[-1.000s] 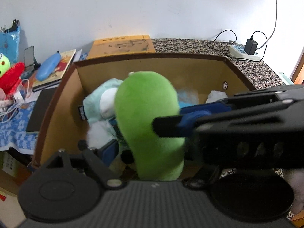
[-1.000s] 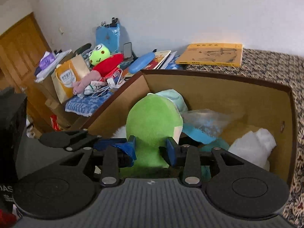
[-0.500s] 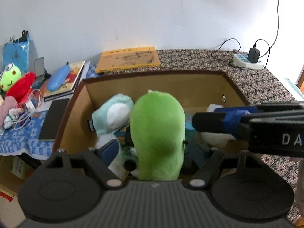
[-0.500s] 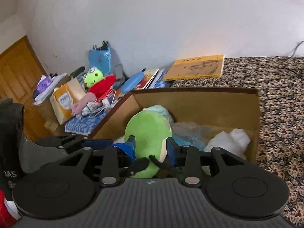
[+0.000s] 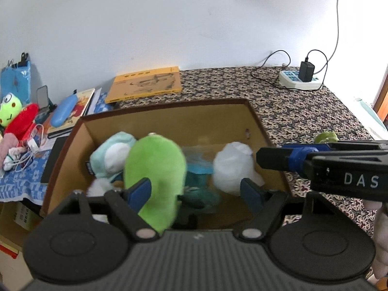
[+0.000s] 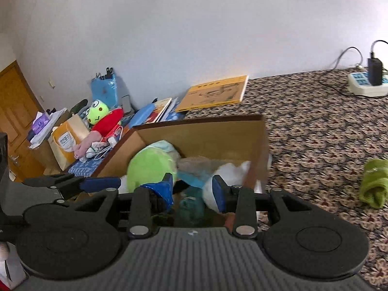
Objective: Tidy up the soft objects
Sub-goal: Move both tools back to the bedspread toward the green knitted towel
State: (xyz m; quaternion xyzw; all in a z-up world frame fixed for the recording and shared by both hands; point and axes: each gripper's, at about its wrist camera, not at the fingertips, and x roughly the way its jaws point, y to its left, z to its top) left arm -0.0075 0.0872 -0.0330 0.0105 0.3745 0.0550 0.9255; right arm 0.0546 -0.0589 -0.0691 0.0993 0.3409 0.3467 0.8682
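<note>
A big green plush (image 5: 155, 169) lies in the open cardboard box (image 5: 169, 114), beside a pale blue-and-white plush (image 5: 112, 154), a white fluffy toy (image 5: 232, 167) and a teal one (image 5: 201, 194). My left gripper (image 5: 196, 194) is open above the box's near side, the green plush against its left finger but not clamped. My right gripper (image 6: 195, 190) is open and empty over the box (image 6: 206, 131); the green plush (image 6: 150, 167) lies just left of it. It also shows at the right of the left wrist view (image 5: 315, 162). A green cloth (image 6: 374, 184) lies on the patterned tabletop.
A yellow book (image 5: 145, 87) lies behind the box. A power strip with charger (image 5: 300, 80) sits at the back right. At the left lie a frog plush (image 5: 11, 111), a blue case (image 5: 64, 111), books, cables and a phone. A wooden door (image 6: 14, 111) stands far left.
Both grippers have let go of the green plush and pulled back and up from the box. The plush has dropped into the box. The right gripper has swung to the right.
</note>
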